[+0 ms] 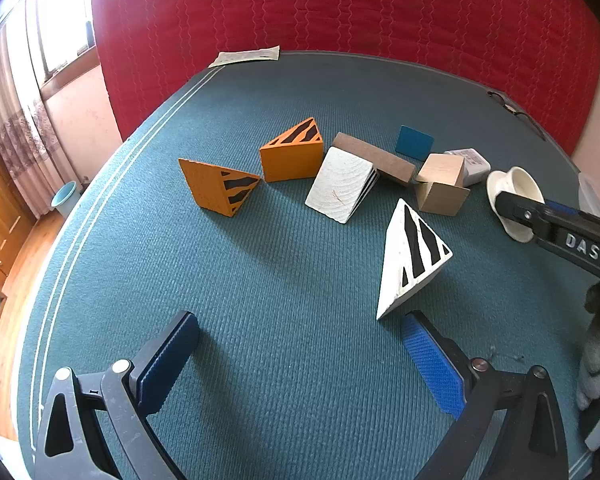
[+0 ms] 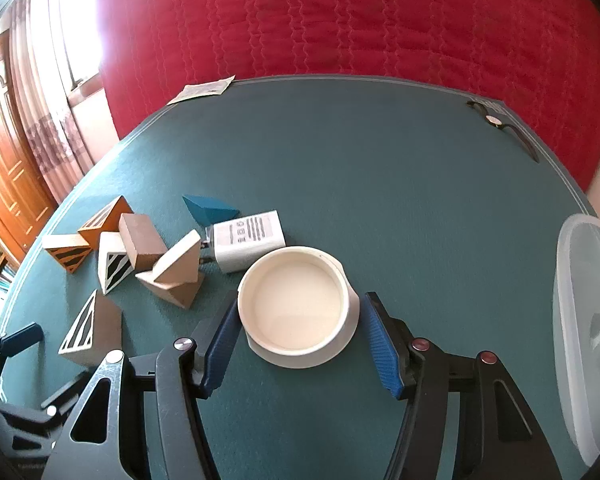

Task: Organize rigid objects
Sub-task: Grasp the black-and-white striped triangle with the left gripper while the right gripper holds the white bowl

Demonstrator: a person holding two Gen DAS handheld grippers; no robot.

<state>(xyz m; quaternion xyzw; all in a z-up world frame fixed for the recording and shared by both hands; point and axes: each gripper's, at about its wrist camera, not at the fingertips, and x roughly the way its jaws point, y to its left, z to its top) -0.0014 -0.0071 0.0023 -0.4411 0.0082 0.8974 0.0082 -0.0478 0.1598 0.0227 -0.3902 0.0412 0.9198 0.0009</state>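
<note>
Teal ribbed tablecloth (image 1: 284, 264), red quilted bedspread (image 1: 380, 12) behind, curtained window (image 1: 60, 20) left. Left gripper (image 1: 300, 344) wide open, empty. Right gripper (image 2: 298, 328) open, straddling cream bowl (image 2: 298, 306).

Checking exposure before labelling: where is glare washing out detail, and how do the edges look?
Left wrist view: window at upper left is blown out white; the table edge bows from fisheye distortion. Right wrist view: the same window glare bleeds onto the red quilt; corners vignette dark.

Table (image 1: 260, 280) wears matt, ribbed teal cloth. Blocks (image 1: 292, 156) look like painted wood, matt. Bowl (image 2: 296, 308) is smooth, cream, faintly glossy. Gripper pads (image 2: 380, 344) are ridged blue rubber.
</note>
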